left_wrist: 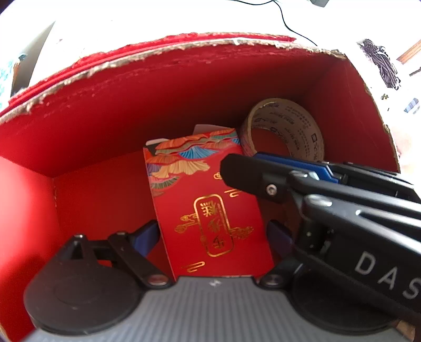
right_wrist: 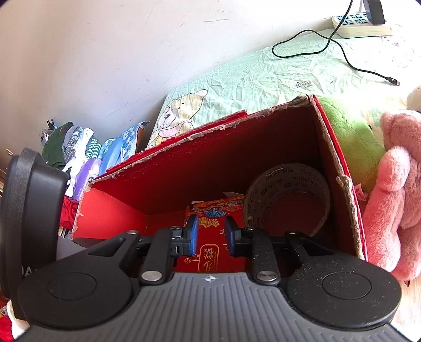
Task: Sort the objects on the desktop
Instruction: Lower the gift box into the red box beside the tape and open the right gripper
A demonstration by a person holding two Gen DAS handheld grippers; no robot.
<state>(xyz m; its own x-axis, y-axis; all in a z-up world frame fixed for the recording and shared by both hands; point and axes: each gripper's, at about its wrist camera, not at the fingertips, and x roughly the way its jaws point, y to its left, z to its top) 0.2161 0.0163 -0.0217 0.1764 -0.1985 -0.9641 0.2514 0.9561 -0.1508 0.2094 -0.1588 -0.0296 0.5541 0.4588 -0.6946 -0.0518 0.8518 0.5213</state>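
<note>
A bed sheet [right_wrist: 263,76] in pale green with a cartoon bear print lies against a white wall [right_wrist: 105,52]; a black cable [right_wrist: 342,52] and power strip [right_wrist: 360,25] rest on it. On it sits a torn red cardboard box [left_wrist: 184,86] holding a gold-printed red envelope [left_wrist: 210,210] lying flat beside a leaning packing tape roll [left_wrist: 286,129]. Left gripper [left_wrist: 213,234] spread wide astride the envelope; right gripper [right_wrist: 210,234] spread, empty, above it

An envelope [left_wrist: 208,207] lies on the floor of the box [left_wrist: 158,86]. A tape roll [left_wrist: 285,129] stands in the box's far right corner, just beside the envelope's far end.
</note>
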